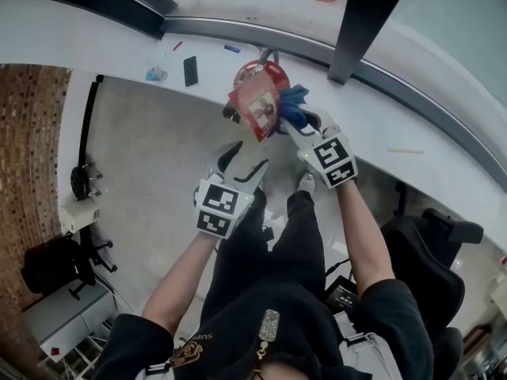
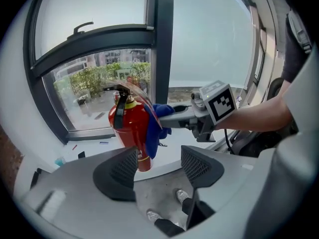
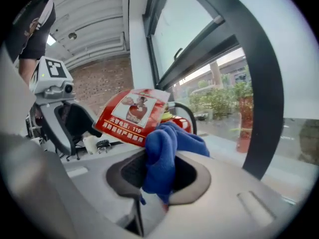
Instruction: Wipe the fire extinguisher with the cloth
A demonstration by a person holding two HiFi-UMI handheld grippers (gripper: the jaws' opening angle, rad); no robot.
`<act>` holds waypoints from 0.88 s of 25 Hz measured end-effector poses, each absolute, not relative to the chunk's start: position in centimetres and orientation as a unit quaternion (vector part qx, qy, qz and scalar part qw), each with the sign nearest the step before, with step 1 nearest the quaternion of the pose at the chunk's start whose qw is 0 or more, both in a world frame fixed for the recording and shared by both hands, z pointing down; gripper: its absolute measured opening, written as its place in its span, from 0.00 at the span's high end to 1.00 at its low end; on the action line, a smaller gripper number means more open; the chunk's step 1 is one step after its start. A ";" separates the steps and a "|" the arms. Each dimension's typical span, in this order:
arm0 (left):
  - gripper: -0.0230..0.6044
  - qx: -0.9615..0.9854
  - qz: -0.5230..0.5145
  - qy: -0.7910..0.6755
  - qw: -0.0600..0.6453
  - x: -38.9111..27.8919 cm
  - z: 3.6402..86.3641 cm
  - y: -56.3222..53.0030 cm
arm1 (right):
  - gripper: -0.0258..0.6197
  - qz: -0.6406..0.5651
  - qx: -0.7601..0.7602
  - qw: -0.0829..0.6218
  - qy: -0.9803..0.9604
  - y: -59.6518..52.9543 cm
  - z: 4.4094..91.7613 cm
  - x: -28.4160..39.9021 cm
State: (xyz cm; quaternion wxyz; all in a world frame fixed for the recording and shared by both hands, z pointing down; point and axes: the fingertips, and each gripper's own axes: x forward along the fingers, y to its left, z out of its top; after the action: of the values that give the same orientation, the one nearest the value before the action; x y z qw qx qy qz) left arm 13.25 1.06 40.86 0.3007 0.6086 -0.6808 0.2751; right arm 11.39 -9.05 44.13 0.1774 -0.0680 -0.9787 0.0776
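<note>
A red fire extinguisher [image 1: 268,71] with a black handle stands on the white window sill [image 1: 119,46]. A red printed tag [image 1: 255,105] hangs in front of it. My right gripper [image 1: 296,122] is shut on a blue cloth [image 1: 291,103], which it holds against the extinguisher's right side. In the right gripper view the cloth [image 3: 167,153] bunches between the jaws below the tag [image 3: 133,111]. My left gripper [image 1: 244,161] hangs open and empty below the extinguisher, apart from it. In the left gripper view the extinguisher [image 2: 128,128] and the cloth [image 2: 157,128] show beyond its jaws.
A black phone [image 1: 191,70] and small items lie on the sill to the left. A dark window post [image 1: 360,22] rises right of the extinguisher. A black office chair [image 1: 432,248] stands at the right, and another chair [image 1: 59,264] at the lower left. The person's legs are below.
</note>
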 end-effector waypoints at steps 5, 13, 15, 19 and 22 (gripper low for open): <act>0.68 0.619 0.279 -0.671 0.298 14.3 42.5 -0.9 | 0.81 0.098 -0.037 0.134 -0.985 -13.9 41.1 9.8; 0.95 0.602 0.305 -0.664 0.322 14.3 46.6 -3.7 | 0.81 0.155 -0.037 0.139 -0.977 -18.4 44.0 4.7; 0.95 0.599 0.313 -0.659 0.330 14.2 48.0 -4.3 | 0.81 0.180 -0.041 0.152 -0.971 -18.6 46.3 3.9; 0.95 0.593 0.325 -0.651 0.345 14.3 50.6 -5.3 | 0.81 0.227 -0.038 0.173 -0.958 -18.6 51.5 3.4; 0.95 0.595 0.326 -0.645 0.352 14.9 52.1 -5.9 | 0.81 0.265 -0.019 0.181 -0.947 -18.5 55.6 3.7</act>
State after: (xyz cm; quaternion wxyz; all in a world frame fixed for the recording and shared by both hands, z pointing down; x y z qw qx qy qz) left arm 14.89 -5.92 52.11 0.3521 0.5952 -0.6446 0.3259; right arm 3.65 -18.48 55.57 0.1812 -0.0189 -0.9468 0.2655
